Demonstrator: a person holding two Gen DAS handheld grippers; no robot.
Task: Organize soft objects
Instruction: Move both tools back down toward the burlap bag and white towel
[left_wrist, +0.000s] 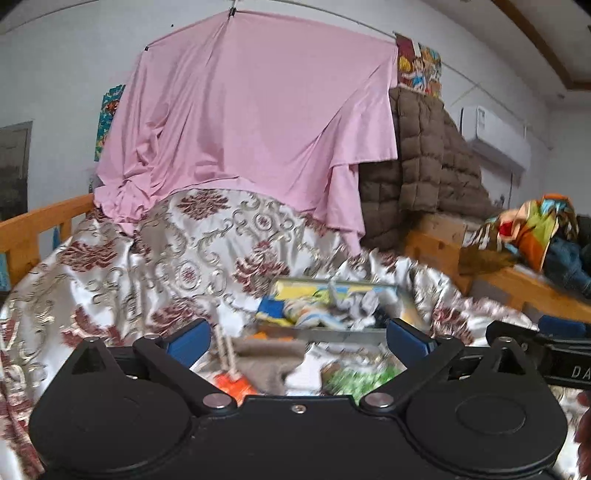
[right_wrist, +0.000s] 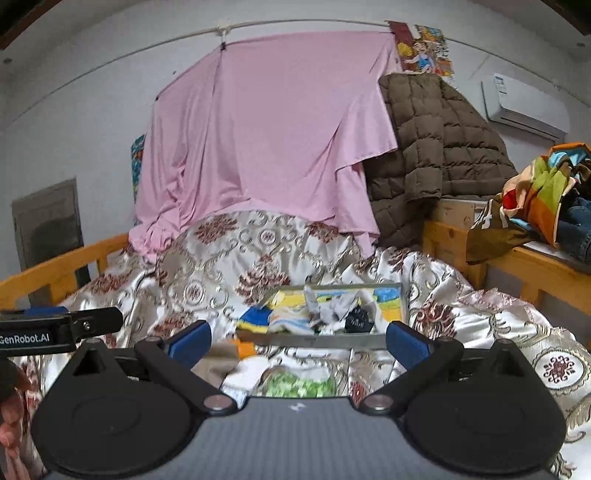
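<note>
Both tools spread wide, holding nothing

The left tool (left_wrist: 295, 338) has its blue fingers (left_wrist: 188, 341) far apart with nothing between them. The right tool (right_wrist: 297, 338) matches it, blue fingers (right_wrist: 408, 341) parted and empty. The two are side by side and level, each showing at the edge of the other's view, and a hand (right_wrist: 13, 417) grips the left one.

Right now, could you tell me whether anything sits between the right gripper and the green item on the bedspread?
Nothing visible does: the right gripper is open, and the green item lies uncovered between its fingers, nearer than the tray.
</note>
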